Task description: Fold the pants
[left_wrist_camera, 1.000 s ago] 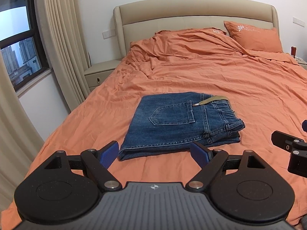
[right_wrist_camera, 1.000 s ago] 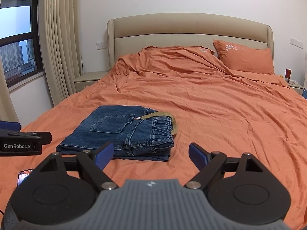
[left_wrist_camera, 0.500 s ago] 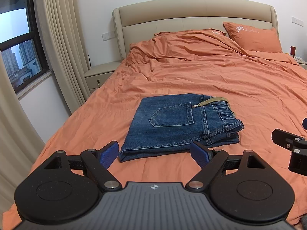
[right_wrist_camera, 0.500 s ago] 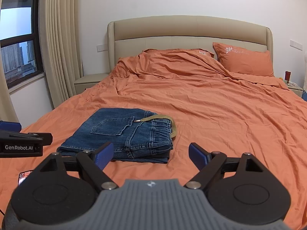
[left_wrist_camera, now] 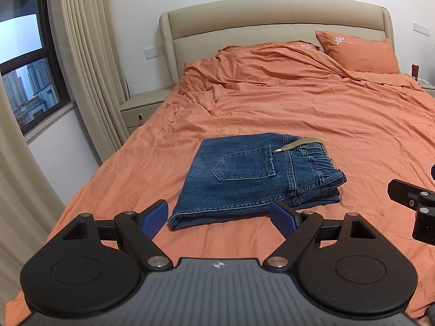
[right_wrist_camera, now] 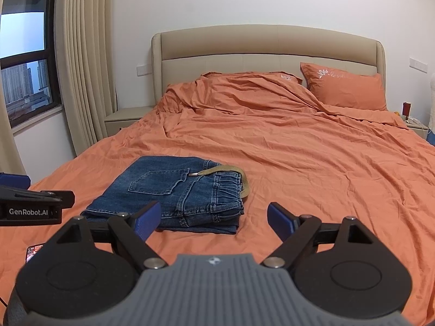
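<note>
Both grippers pulled back and up from folded pants

Left gripper [left_wrist_camera: 218, 218] and right gripper [right_wrist_camera: 212, 218] lifted slightly, backed toward foot edge of bed [left_wrist_camera: 353, 125]; jeans [left_wrist_camera: 252, 176] now farther ahead of pads; more headboard wall showing than before.

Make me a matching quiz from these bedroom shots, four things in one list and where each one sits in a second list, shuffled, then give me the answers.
Things:
1. jeans
2. pillow
3. nightstand
4. belt

Places:
A. between the curtain and the bed
B. folded on the near part of the orange sheet
C. against the headboard, at the far right
D. lying over the waistband of the folded denim

Pairs: 1-B, 2-C, 3-A, 4-D
</note>
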